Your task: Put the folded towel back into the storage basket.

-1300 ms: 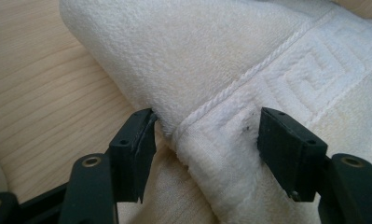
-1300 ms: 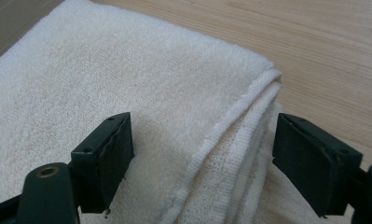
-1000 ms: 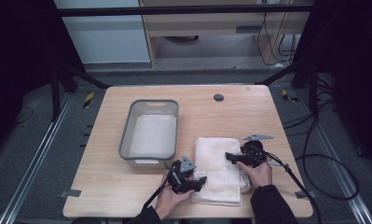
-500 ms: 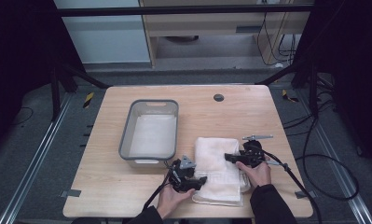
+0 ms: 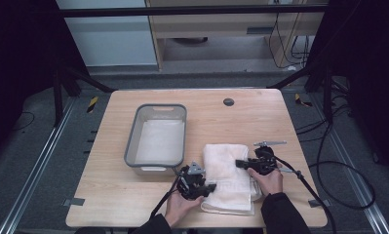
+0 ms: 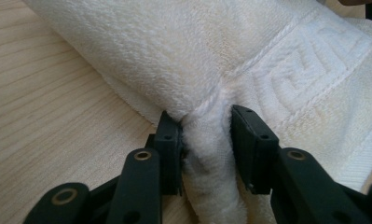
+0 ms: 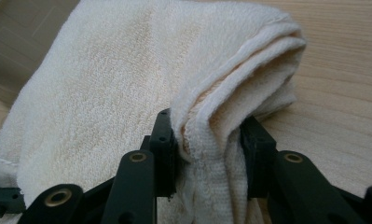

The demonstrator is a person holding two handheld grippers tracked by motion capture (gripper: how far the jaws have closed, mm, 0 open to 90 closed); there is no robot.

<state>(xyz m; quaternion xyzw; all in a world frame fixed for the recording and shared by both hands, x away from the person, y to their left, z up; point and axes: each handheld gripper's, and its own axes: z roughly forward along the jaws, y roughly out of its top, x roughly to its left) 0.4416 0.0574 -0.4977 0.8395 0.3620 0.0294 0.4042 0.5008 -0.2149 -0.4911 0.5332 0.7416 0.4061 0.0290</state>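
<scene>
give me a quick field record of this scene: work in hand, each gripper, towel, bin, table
work in hand: gripping a folded towel at two edges
left gripper: jaws just closing, fingers pinching the towel's near edge
right gripper: jaws just closed on the towel's right edge
towel: white, folded, on table
bin: grey, left of towel
table: light wood

A white terry towel (image 5: 229,175) lies folded, several layers thick, near the front edge of the tabletop (image 5: 260,117), long side running front to back. A woven key-pattern band (image 6: 305,74) crosses one end. Its left and right edges are pinched up into bunched ridges.
</scene>
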